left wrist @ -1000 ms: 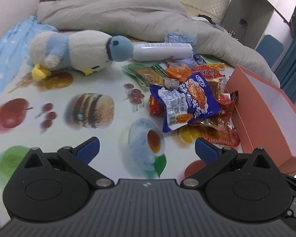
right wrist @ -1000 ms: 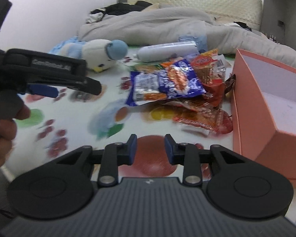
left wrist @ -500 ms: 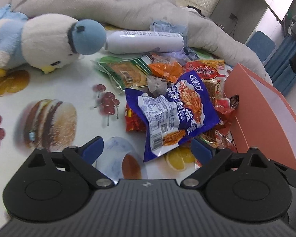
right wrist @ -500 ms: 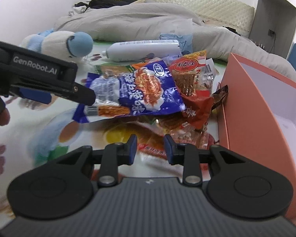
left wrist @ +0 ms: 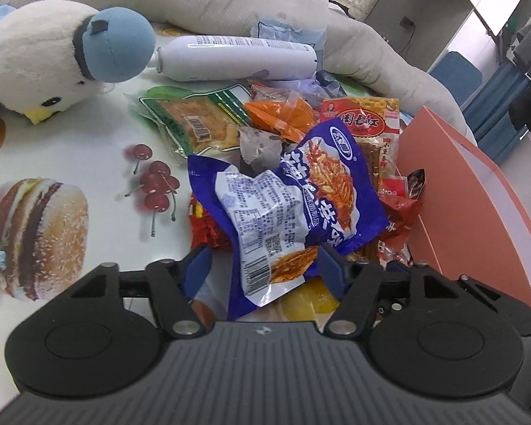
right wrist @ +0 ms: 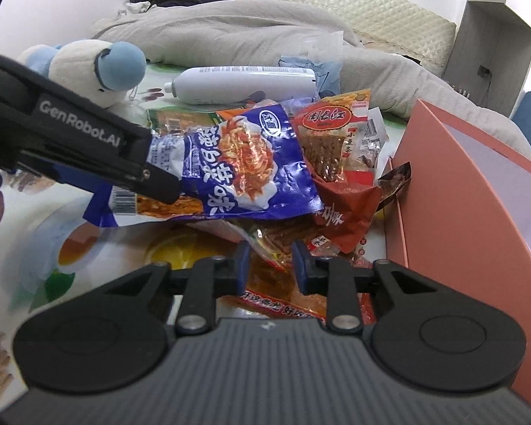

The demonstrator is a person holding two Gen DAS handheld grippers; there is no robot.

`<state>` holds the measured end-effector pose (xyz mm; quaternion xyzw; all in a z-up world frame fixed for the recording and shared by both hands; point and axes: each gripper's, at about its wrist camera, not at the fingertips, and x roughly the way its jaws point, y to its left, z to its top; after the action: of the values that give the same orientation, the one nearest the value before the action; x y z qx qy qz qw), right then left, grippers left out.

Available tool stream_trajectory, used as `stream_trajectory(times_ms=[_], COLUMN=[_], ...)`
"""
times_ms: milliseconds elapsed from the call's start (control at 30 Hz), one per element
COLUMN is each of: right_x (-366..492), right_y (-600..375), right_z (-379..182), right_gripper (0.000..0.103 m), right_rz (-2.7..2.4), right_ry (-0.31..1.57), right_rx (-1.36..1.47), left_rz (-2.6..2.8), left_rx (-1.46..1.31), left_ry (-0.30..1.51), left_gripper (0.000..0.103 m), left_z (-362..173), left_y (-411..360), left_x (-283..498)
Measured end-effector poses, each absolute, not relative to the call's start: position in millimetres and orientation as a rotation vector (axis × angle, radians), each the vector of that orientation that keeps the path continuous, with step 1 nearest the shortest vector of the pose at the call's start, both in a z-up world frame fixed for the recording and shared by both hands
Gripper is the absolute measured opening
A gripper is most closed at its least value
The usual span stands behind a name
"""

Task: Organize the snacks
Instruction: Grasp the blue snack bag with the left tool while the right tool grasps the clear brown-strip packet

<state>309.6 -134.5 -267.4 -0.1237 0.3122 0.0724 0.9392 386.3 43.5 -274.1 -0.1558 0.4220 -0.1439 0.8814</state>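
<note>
The first pick is in hand: the left gripper (left wrist: 262,265) is spread wide around the near end of the blue snack bag (left wrist: 293,205), which lies atop the snack pile (right wrist: 301,191) on the bed beside the pink box (right wrist: 478,191). The bag must next be clamped and carried to the box. The right gripper (right wrist: 269,264) is held narrow, empty, low over the pile.

Left gripper (left wrist: 262,265) jaws spread wide; right gripper (right wrist: 269,264) seemingly part-open
</note>
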Motion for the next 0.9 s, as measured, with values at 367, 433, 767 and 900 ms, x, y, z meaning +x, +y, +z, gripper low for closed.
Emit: stream_trajectory(times_ms=[367,433,767,900], right_x=[302,299,258,235], right_y=[-130,-129,-131,-129], right_z=[-263,-261,-245,-244], right_gripper=[0.015,0.014,0.008,0.007], right_rz=[0.188,0.199,0.242,0.263], right_ry=[0.625,0.622,0.617,0.623], right_rx=[-0.268,-0.27,-0.279,-0.29], left_rz=[-0.303,-0.301,-0.231,-0.186], left_rx=[-0.355,-0.371,-0.327,-0.317], left_ry=[0.902,0.894,0.857,0.875], left_gripper=[0.037,0.033,0.022,0.022], left_z=[-274,-270,-243,-243], left_y=[49,51,55,55], left_x=[383,381,337,313])
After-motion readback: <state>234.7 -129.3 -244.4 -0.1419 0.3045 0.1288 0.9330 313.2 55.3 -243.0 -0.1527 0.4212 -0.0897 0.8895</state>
